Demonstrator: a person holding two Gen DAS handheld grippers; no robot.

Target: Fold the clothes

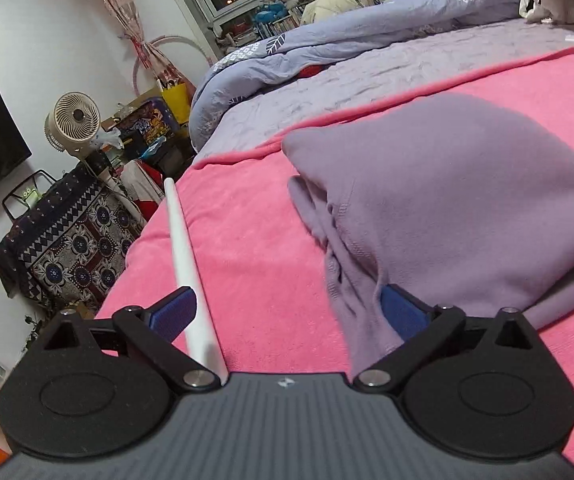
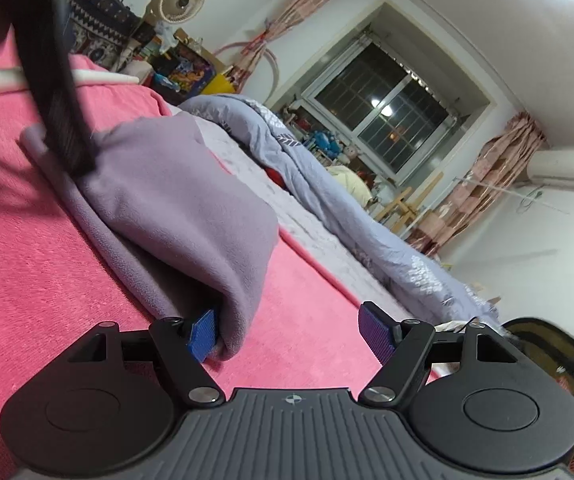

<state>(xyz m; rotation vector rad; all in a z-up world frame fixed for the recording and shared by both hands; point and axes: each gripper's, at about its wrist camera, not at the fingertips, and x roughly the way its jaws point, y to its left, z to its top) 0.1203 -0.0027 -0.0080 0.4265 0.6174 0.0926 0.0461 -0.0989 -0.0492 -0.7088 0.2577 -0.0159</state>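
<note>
A: Start with the left gripper (image 1: 289,314). How do its jaws stand?

B: Spread wide, with nothing clamped. The blue pad (image 1: 401,312) at 3 o'clock touches the near edge of the purple garment (image 1: 459,208), and cloth drapes into the gap. The other pad sits at 9 o'clock, just beside a white rod (image 1: 185,264) that runs from the gripper body up toward 11 o'clock.

A: And the right gripper (image 2: 289,334)?

B: Also wide apart, holding nothing. Its pad (image 2: 203,334) at 9 o'clock presses against the rounded corner of the same garment (image 2: 175,208); the pad at 3 o'clock hangs over bare pink blanket (image 2: 27,272).

A: Where does the garment lie?

B: Folded in a thick bundle on the pink blanket (image 1: 255,240). From the left camera it fills 1 to 3 o'clock; from the right it stretches toward 10 o'clock, where a dark blurred shape (image 2: 55,80) rests on its far end. I cannot tell what that shape is.

A: Further out?

B: A bluish quilt (image 1: 327,44) is bunched beyond the blanket at 12 o'clock, a window (image 2: 383,108) stands behind it, and a round fan (image 1: 75,120) stands at 10 o'clock in the left view.
</note>
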